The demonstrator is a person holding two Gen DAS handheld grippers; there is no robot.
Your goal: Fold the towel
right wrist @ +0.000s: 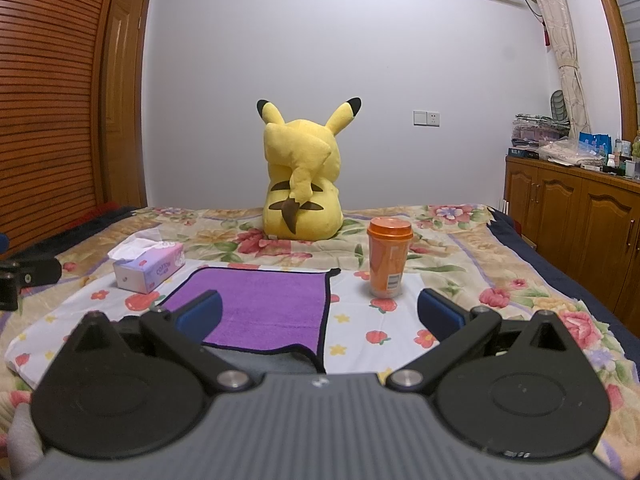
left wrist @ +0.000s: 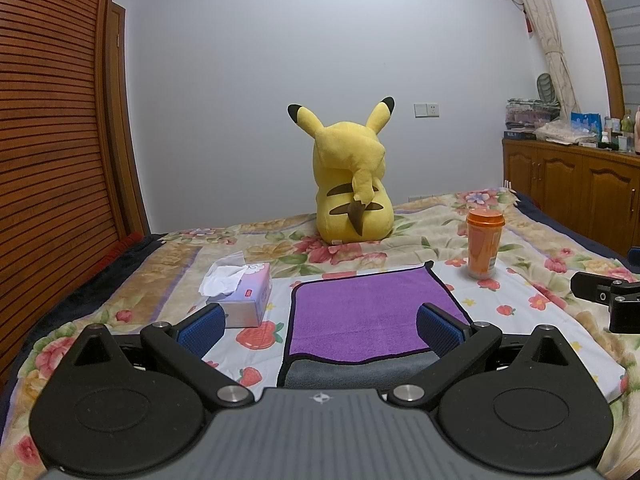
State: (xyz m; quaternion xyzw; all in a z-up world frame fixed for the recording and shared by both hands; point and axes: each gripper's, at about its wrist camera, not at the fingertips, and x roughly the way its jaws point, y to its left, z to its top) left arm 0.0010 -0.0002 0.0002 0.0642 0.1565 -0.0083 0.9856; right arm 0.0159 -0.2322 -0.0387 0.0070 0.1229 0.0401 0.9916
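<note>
A purple towel [left wrist: 360,312] with a black hem lies folded on a white strawberry-print cloth on the bed; its grey underside shows along the near edge. It also shows in the right wrist view [right wrist: 264,308]. My left gripper [left wrist: 320,328] is open and empty, hovering just before the towel's near edge. My right gripper [right wrist: 320,316] is open and empty, over the towel's near right corner. The right gripper's body shows at the right edge of the left wrist view [left wrist: 608,296].
A tissue box [left wrist: 240,292] stands left of the towel, an orange lidded cup [left wrist: 485,244] to its right. A yellow plush toy [left wrist: 348,188] sits behind. A wooden wardrobe is on the left, a wooden cabinet [right wrist: 580,216] on the right.
</note>
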